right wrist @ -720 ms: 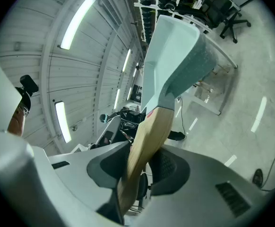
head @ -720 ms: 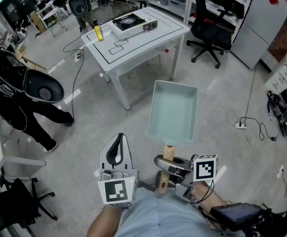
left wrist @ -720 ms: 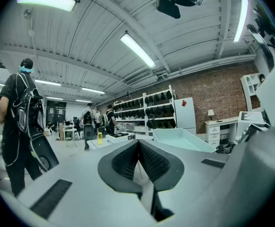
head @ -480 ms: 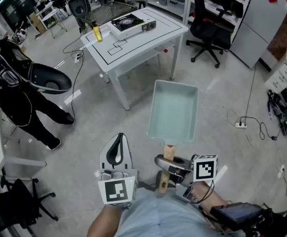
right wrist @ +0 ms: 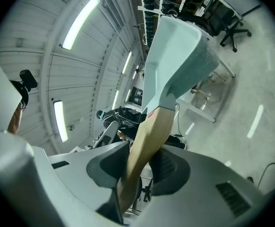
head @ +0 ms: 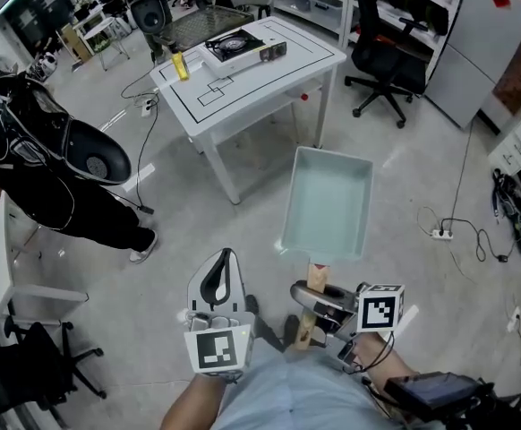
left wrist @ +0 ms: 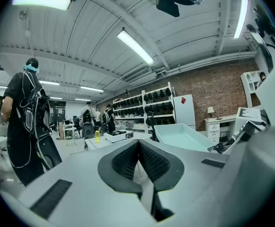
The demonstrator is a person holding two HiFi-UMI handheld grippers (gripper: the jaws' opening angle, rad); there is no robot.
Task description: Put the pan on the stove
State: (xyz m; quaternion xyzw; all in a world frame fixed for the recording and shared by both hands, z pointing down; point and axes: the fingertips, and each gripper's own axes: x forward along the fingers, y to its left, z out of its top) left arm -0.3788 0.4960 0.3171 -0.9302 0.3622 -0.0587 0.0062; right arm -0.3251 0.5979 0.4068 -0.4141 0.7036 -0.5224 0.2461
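Note:
A pale teal rectangular pan (head: 328,204) hangs over the floor in front of me, held by its wooden handle (head: 317,279). My right gripper (head: 312,301) is shut on that handle, as the right gripper view confirms: the handle (right wrist: 149,141) runs between the pads of the gripper (right wrist: 140,170) up to the pan (right wrist: 175,51). My left gripper (head: 219,265) is low at the left with its pads pressed together and nothing in them, also seen as the gripper (left wrist: 138,148) in its own view. The black stove (head: 241,45) sits on the white table (head: 269,70) far ahead.
A person in black (head: 41,164) stands at the left by the table. A yellow bottle (head: 181,64) stands next to the stove. A black office chair (head: 381,52) and a white cabinet (head: 475,38) are at the right. Cables (head: 448,231) lie on the floor.
The person in black has stepped nearer and to the right. Both grippers and the pan sit slightly lower and further right in the head view; the grip is unchanged.

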